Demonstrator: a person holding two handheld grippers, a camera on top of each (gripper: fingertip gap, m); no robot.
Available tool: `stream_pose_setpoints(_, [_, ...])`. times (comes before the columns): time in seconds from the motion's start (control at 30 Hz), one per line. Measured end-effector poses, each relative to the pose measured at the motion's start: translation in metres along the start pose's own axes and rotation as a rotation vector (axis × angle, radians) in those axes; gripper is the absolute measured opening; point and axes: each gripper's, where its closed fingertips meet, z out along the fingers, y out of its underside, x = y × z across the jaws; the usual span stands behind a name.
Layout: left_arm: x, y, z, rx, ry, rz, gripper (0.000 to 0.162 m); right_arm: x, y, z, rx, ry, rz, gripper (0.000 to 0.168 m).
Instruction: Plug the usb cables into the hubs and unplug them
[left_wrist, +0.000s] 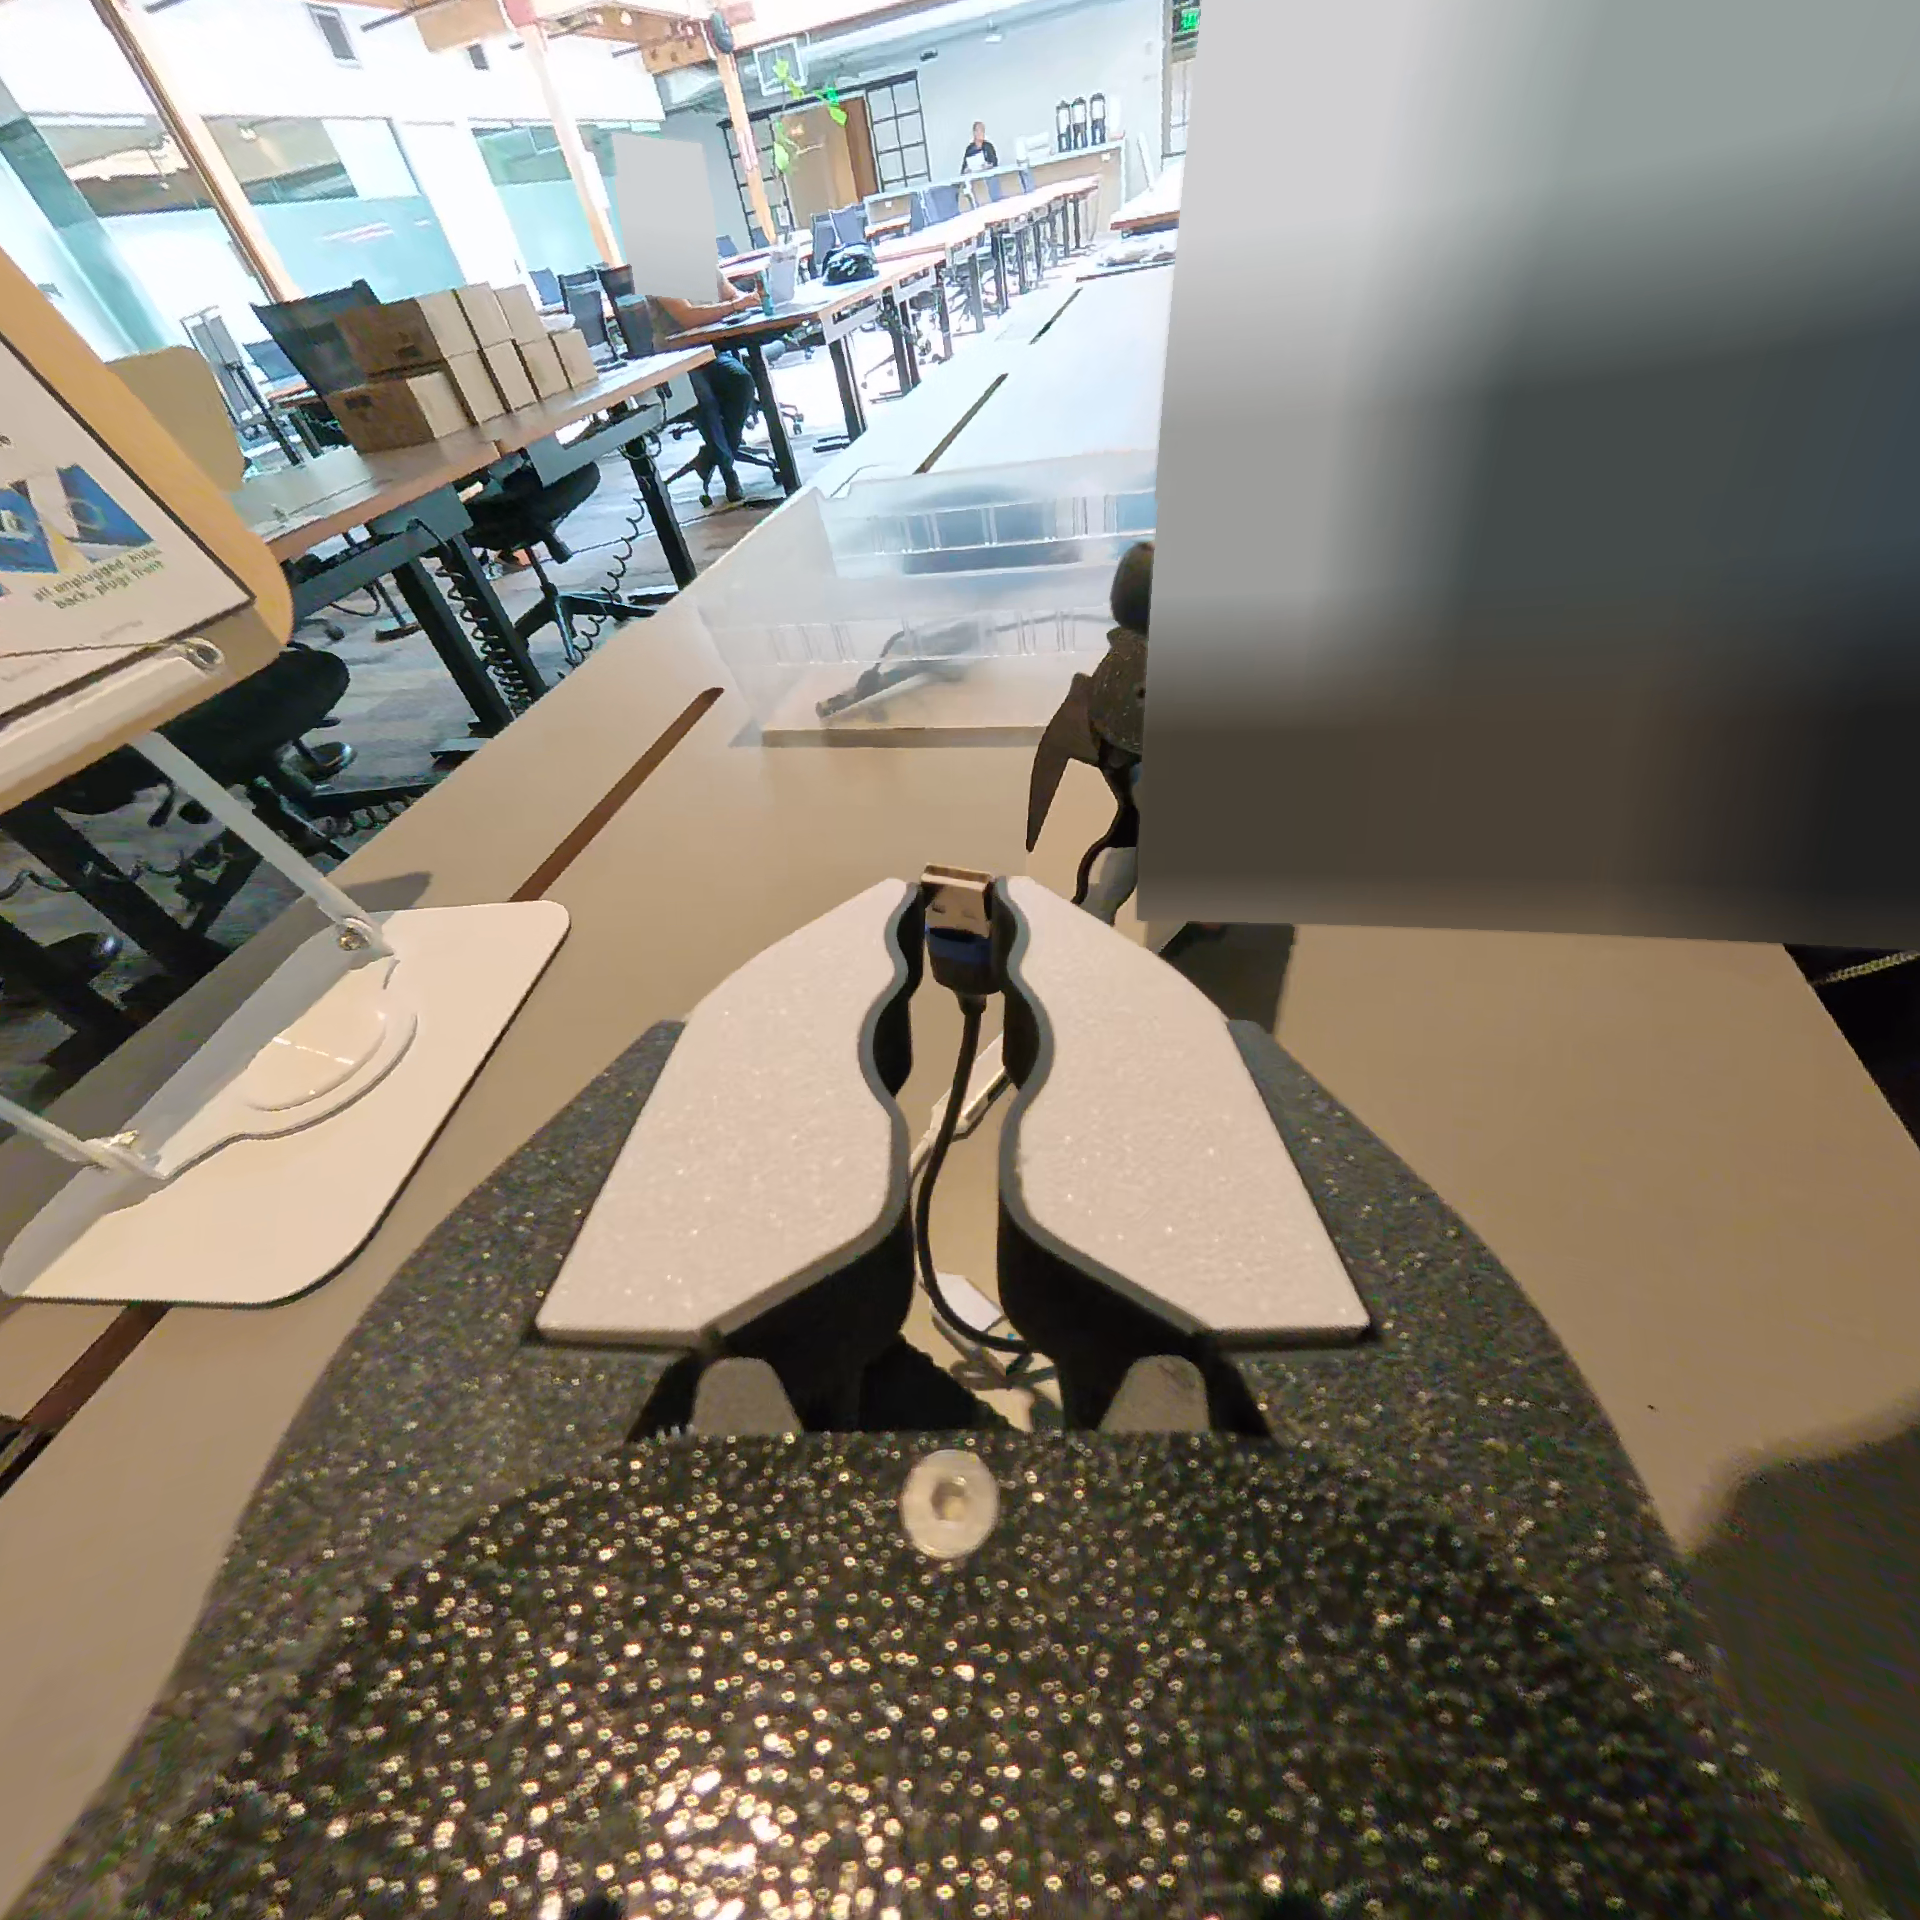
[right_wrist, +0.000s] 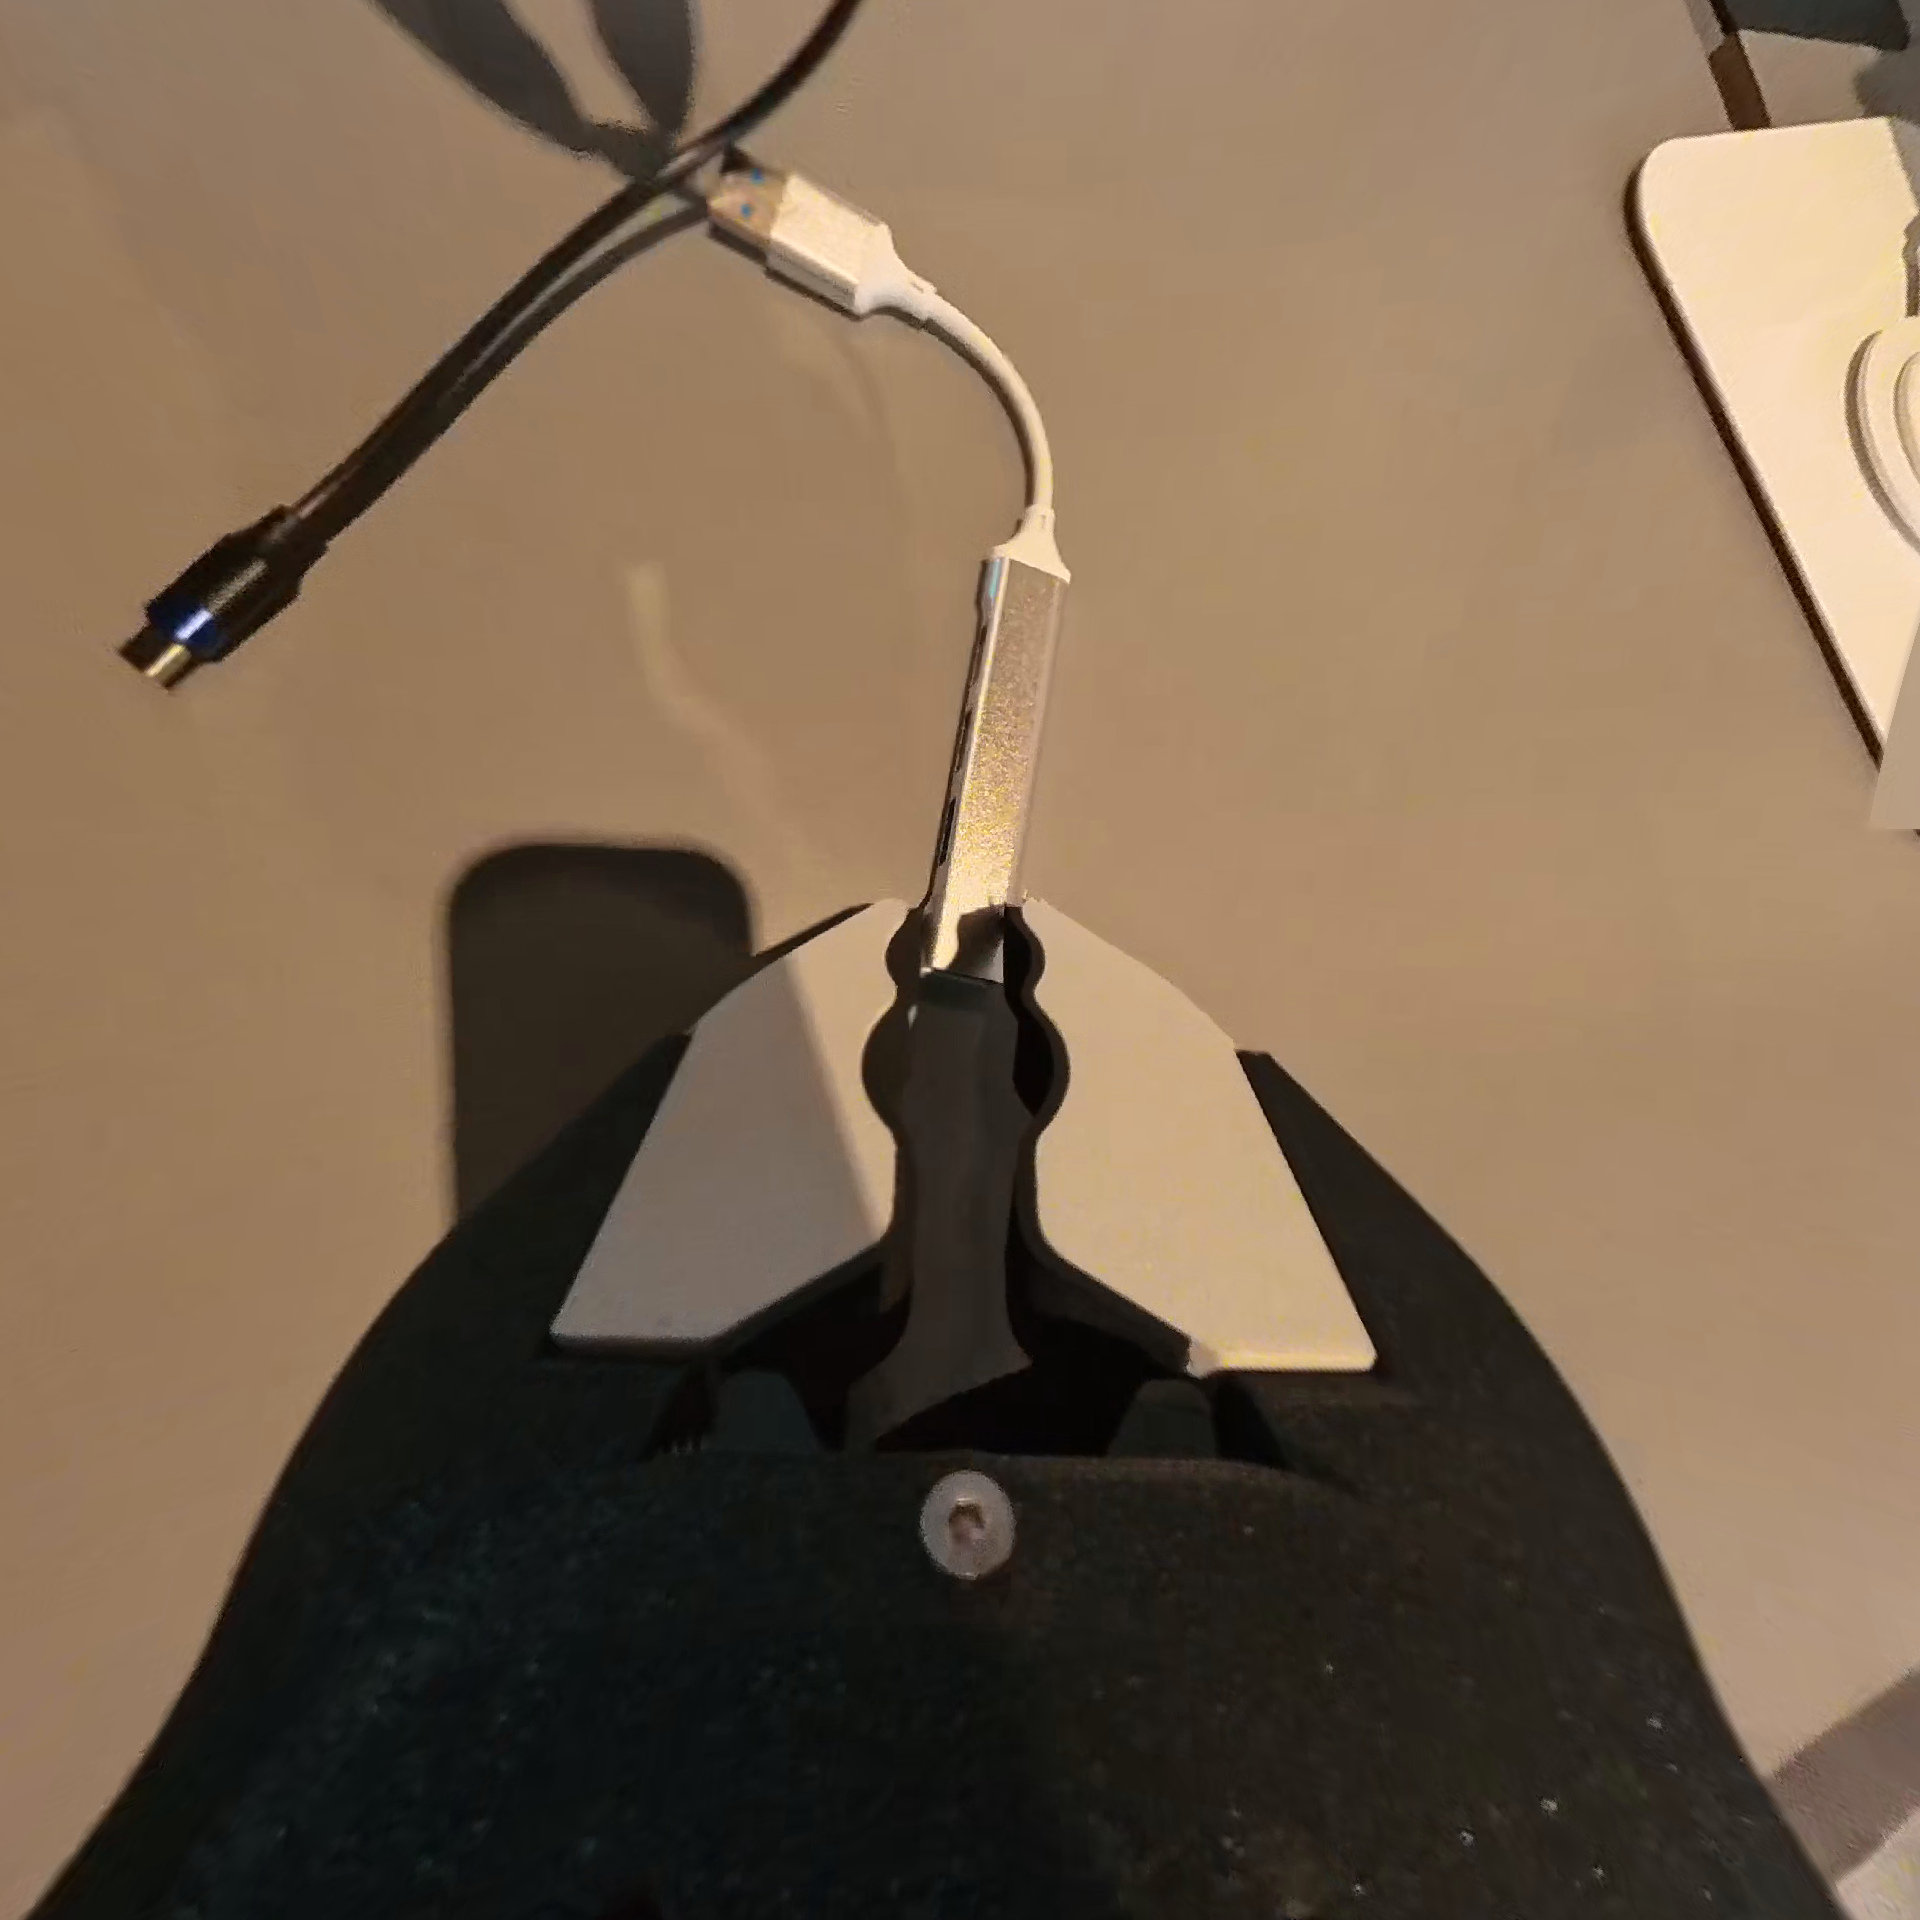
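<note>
One beige table (left_wrist: 1455, 1143) carries everything, and on it stands one white stand base (left_wrist: 312, 1091) with a clear arm holding up one board with a printed sheet (left_wrist: 94, 499). Farther back on the same table sits one clear plastic bin (left_wrist: 935, 613) with dark cables inside. Two grippers are at work. The left gripper (left_wrist: 958, 896) is raised above the table, its two fingers pinching one black USB cable (left_wrist: 951, 1091) just behind its metal plug, which points forward past the fingertips. The right gripper (right_wrist: 961, 920) has its two fingers closed on the near end of one slim silver hub (right_wrist: 1003, 727), which is tilted up off the table. The hub's one short white lead (right_wrist: 1023, 416) curves away to a white-and-silver plug (right_wrist: 821, 244). Two more black cables (right_wrist: 416, 405) run side by side on the table to the left of the hub, well apart from it; one loose dark plug (right_wrist: 208, 623) shows at their near end
</note>
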Motion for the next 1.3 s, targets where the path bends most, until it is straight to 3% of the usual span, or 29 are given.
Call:
stream_pose_setpoints(0.1, [0.003,-0.002,-0.005,-0.001,0.028,-0.023,0.012,0.003,0.001,-0.002,0.015,-0.019,0.062,0.01])
stream_pose_setpoints(0.13, [0.004,-0.001,-0.006,-0.005,0.041,-0.035,0.012,0.004,-0.001,-0.004,0.031,-0.026,0.088,0.0])
stream_pose_setpoints(0.33, [0.014,0.008,-0.003,-0.053,0.11,-0.085,0.012,0.01,0.003,-0.005,0.054,-0.049,0.176,0.0])
stream_pose_setpoints(0.57, [0.03,0.02,0.008,-0.107,0.192,-0.085,0.012,0.013,0.004,-0.005,0.047,-0.01,0.139,0.0])
stream_pose_setpoints(0.93, [0.069,0.047,0.057,-0.158,0.318,-0.023,0.012,0.016,-0.011,-0.011,0.107,0.063,0.049,0.0])
stream_pose_setpoints(1.3, [0.064,0.043,0.063,-0.038,0.325,-0.081,0.012,-0.032,-0.06,-0.019,0.375,-0.109,-0.015,0.019])
